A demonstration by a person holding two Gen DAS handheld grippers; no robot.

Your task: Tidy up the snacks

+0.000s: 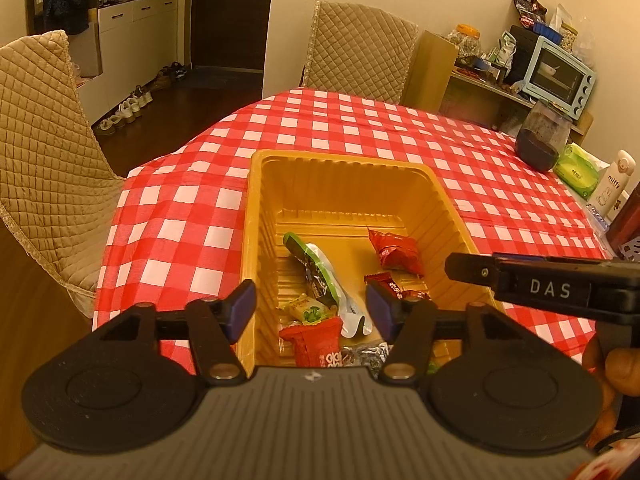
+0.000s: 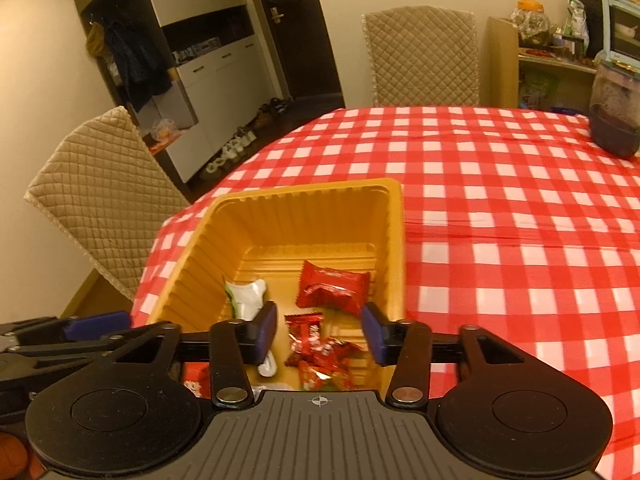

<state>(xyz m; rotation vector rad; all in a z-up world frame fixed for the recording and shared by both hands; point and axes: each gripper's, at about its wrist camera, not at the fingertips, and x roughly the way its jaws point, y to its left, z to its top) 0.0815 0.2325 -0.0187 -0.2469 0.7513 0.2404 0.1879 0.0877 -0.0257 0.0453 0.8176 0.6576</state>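
Several small wrapped snacks lie loose in the ribbed yellow-orange plastic tray point(image 1: 256, 216) that sits on the red-and-white checked tablecloth point(image 1: 168, 184), and both grippers hang just above its near end with nothing between their fingers. Going left to right in the left wrist view, the left gripper point(image 1: 311, 311) stands with its blue-padded fingers wide apart over the tray; below them lie a long green, black and white foil pouch point(image 1: 318, 268), a small pale-yellow wrapped sweet with green print point(image 1: 308, 311), a red carton-like packet point(image 1: 316, 340), a dark silvery crinkled wrapper point(image 1: 366, 354), then a plump red pillow-pack point(image 1: 396, 252) toward the far right corner. The right gripper point(image 2: 319, 330), fingers likewise spread and empty, hovers over a cluster of shiny red foil candies point(image 2: 320, 354). All of these look light and soft-skinned; foil should be slippery and crush easily, so my judgement is that a pinch across the flat middle of a pack, or on a crimped end seam, would hold best. Thin as it appears, the tray may slide or flex if nudged. Only the left view shows the yellow sweet, the carton and a green tissue pack point(image 1: 578, 170) at the table's right edge; only the right view shows the red candy cluster plainly.
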